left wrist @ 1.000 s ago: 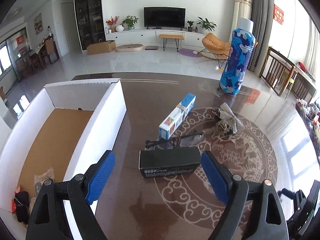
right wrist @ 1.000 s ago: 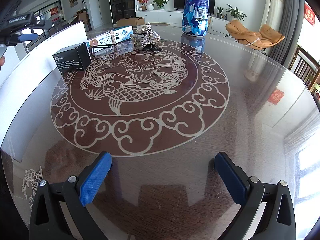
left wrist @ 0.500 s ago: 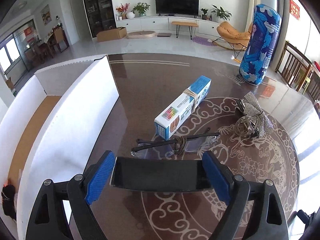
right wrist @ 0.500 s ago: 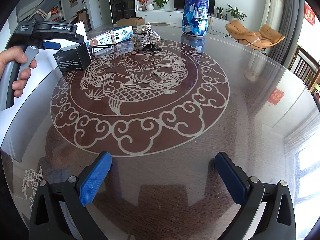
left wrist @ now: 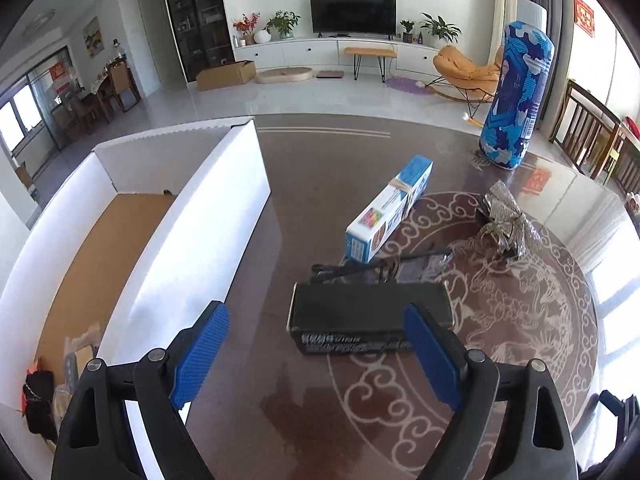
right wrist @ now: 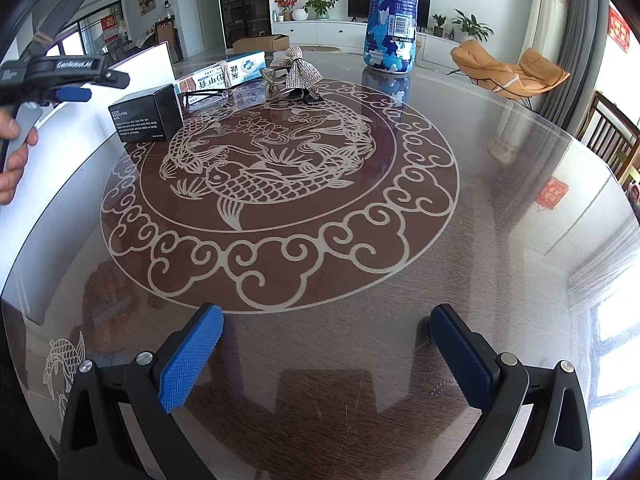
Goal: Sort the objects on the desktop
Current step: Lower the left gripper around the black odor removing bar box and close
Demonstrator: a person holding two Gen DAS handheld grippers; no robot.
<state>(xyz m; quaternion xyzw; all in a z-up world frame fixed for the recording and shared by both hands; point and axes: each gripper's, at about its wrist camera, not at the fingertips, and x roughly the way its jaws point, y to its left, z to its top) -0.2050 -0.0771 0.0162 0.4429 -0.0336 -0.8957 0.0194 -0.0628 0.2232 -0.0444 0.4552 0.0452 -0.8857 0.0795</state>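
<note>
Beyond the table — a wall television [left wrist: 353,13], potted plants [left wrist: 438,28] (flanking it), an orange rocking chair [left wrist: 464,74].

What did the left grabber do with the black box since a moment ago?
The left gripper closed in around the black box, then backed off and rose; its jaws are open and the box still sits on the table, never gripped. The right gripper, glasses and bottle stayed put.

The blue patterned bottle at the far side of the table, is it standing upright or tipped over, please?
Upright. The blue patterned bottle stands on its base on the table, white cap uppermost.
</note>
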